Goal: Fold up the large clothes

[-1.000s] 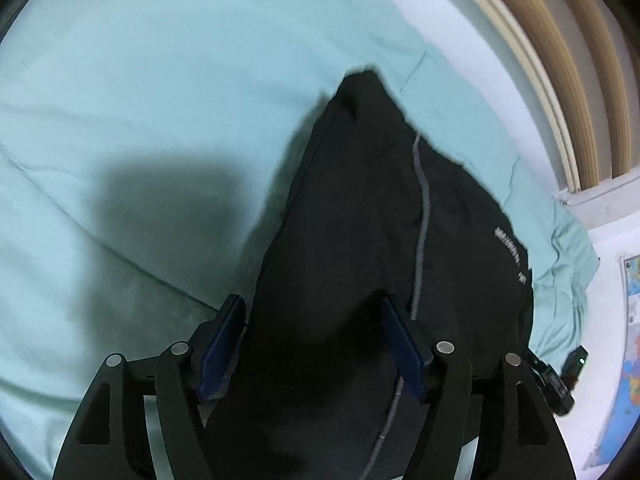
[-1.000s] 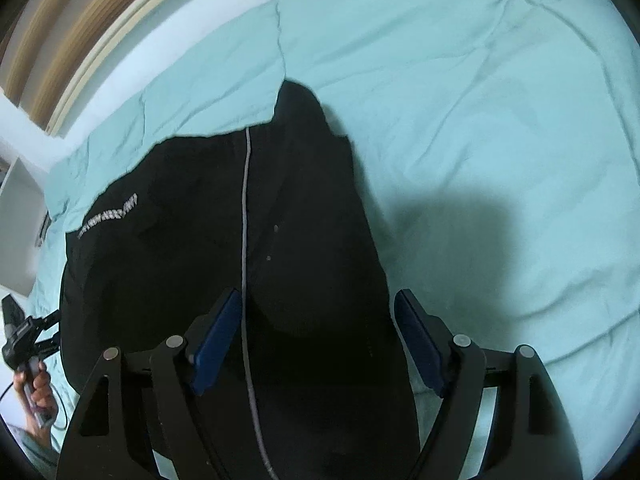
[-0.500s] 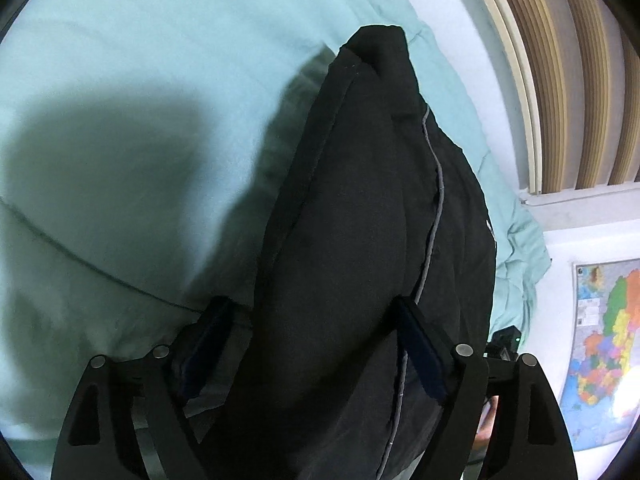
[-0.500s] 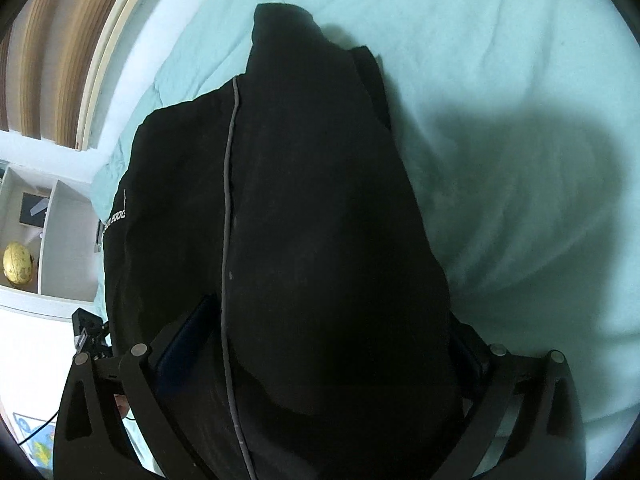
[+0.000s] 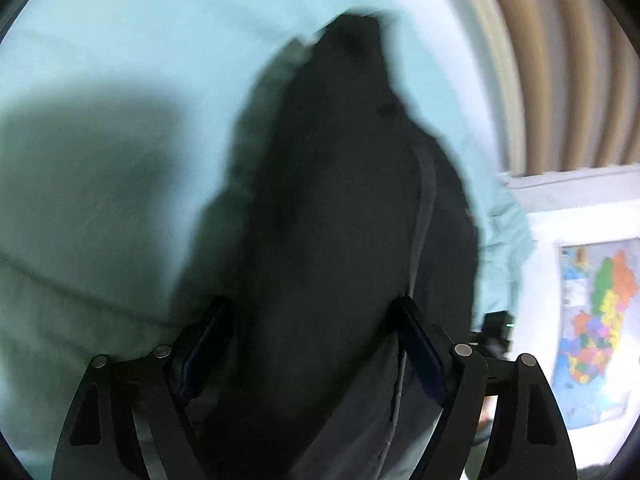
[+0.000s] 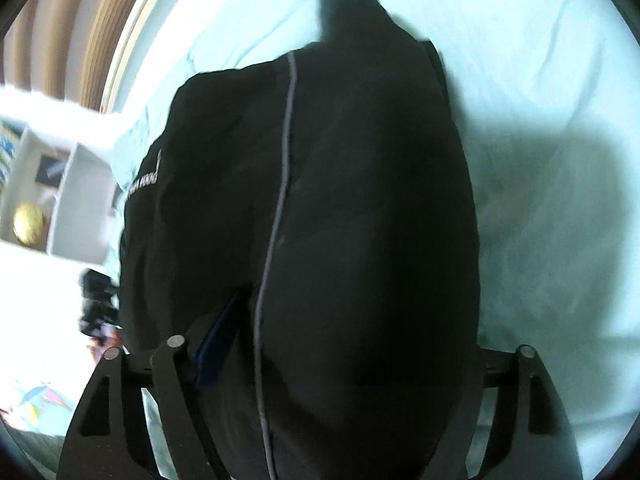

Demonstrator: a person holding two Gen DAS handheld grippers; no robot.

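A black garment (image 5: 344, 240) with a thin grey stripe (image 6: 280, 184) lies bundled on a pale green bed (image 5: 120, 40), its long axis running straight away from both cameras toward a dark tip at the far end. The near end fills the mouth of each tool: the left tongs (image 5: 316, 344) stand wide with the cloth bulging between their blue pads, jaws having just been opening, and the right tongs (image 6: 344, 344) are likewise spread, one pad visible beside the stripe and the other buried under fabric after a slight narrowing. Whether either pair presses the cloth cannot be told (blur hides the contact). Both hands sit about equally near, side by side. A wall map (image 5: 596, 320) and white shelves (image 6: 52, 184) frame the bed.
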